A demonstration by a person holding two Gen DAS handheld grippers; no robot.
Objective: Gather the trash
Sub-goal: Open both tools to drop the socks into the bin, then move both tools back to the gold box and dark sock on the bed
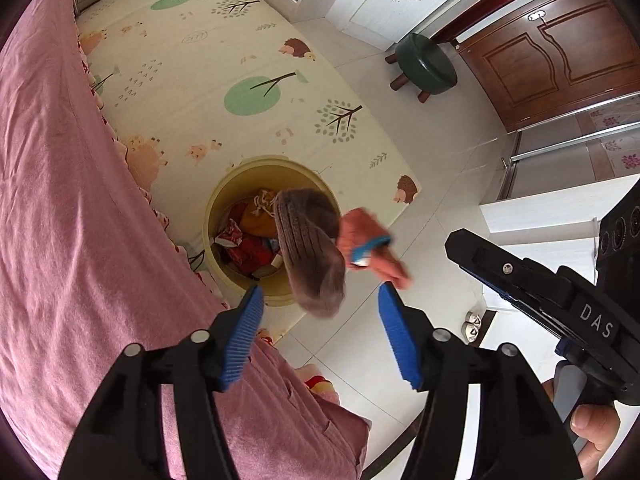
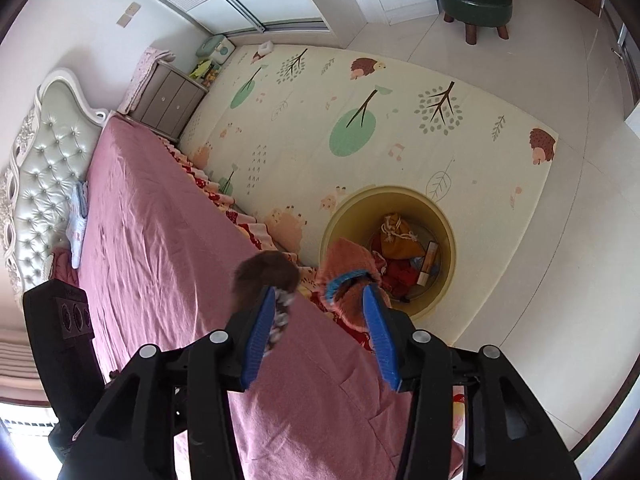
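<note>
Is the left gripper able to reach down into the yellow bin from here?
Probably yes. The left gripper hangs open above the yellow bin, whose top is uncovered. Only the brown sock and orange sock are in the air between them.

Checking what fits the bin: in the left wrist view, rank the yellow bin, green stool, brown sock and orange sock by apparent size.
1. yellow bin
2. brown sock, though it is nearer the camera, so this is unsure
3. green stool and orange sock: look about alike; the stool stands much farther off.
</note>
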